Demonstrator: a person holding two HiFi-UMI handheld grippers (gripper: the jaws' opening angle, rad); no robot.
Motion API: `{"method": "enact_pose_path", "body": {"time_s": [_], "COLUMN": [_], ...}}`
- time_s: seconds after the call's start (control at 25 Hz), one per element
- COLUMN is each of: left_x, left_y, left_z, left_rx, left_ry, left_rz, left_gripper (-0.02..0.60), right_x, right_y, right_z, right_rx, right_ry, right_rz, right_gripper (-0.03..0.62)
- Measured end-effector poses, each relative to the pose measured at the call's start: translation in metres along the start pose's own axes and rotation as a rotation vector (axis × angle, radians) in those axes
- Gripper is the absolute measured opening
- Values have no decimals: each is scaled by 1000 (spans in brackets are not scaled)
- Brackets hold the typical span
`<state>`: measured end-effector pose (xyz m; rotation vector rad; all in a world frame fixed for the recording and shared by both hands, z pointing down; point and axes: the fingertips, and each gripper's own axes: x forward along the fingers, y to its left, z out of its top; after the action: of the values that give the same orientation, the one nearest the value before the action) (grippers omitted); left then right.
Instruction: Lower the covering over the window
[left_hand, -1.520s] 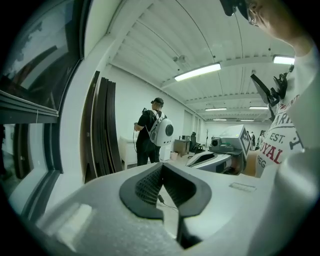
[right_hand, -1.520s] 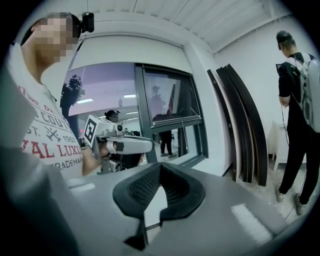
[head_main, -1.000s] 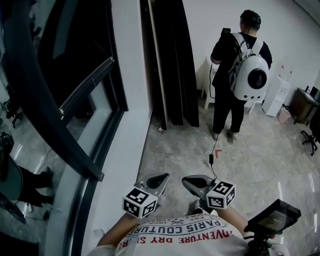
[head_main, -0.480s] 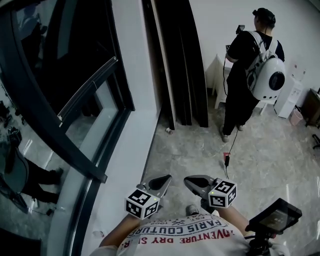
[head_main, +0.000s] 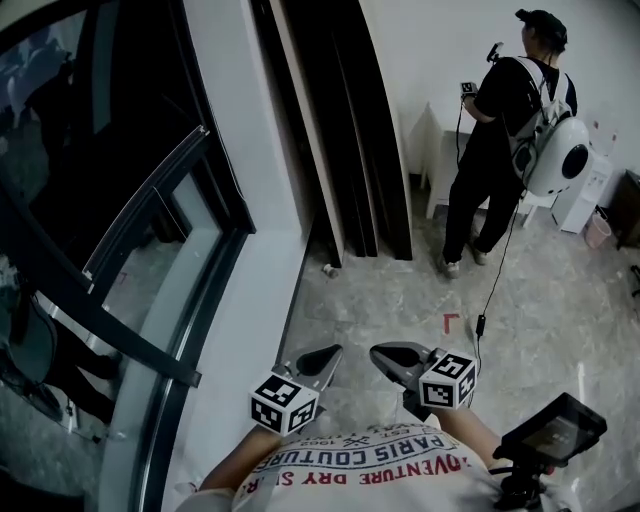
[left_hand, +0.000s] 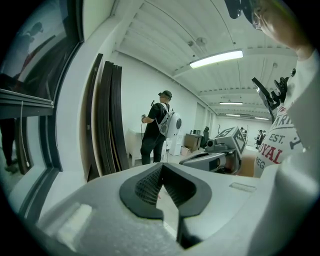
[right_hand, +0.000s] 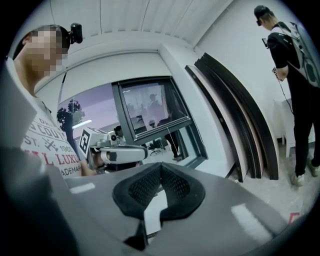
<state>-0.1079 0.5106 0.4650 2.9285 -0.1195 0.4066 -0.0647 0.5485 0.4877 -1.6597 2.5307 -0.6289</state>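
Observation:
The window (head_main: 120, 230) with its dark frame runs down the left of the head view, beside a white sill (head_main: 250, 320). It also shows in the right gripper view as the window (right_hand: 150, 110), where a thin cord (right_hand: 170, 136) hangs before the glass. No covering shows over the glass. My left gripper (head_main: 325, 357) and right gripper (head_main: 385, 352) are held side by side in front of my chest, well away from the window. Both are shut with nothing between the pads, as the left gripper (left_hand: 161, 166) and right gripper (right_hand: 161, 166) show close up.
Dark panels (head_main: 350, 150) lean on the far wall past the window. A person with a white backpack (head_main: 510, 130) stands at the upper right, trailing a cable (head_main: 482, 325) to the floor. A small monitor (head_main: 550, 430) sits at my lower right. A small object (head_main: 328, 270) lies by the wall.
The view has swung and moved along the window: the leaning panels look nearer, and the person with the backpack sits further right. Both grippers keep their place before my chest, still shut.

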Motion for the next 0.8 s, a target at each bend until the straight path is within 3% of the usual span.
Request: {"method": "enact_pose_path", "body": {"time_s": [0.36, 0.6, 0.8], "left_x": [96, 122, 124], "left_y": [3, 18, 32], "left_z": [43, 57, 51], "left_rx": [10, 9, -2], "left_ry": [-13, -4, 28], "left_rz": [6, 62, 90], "left_gripper": [2, 2, 2], "right_x": [-27, -21, -4], "right_y": [-90, -123, -129], "right_z": [48, 70, 62], "right_rx": [-17, -12, 25], "right_ry": [-3, -13, 3], "right_rz": [22, 82, 133], "right_gripper": [2, 0, 0]}}
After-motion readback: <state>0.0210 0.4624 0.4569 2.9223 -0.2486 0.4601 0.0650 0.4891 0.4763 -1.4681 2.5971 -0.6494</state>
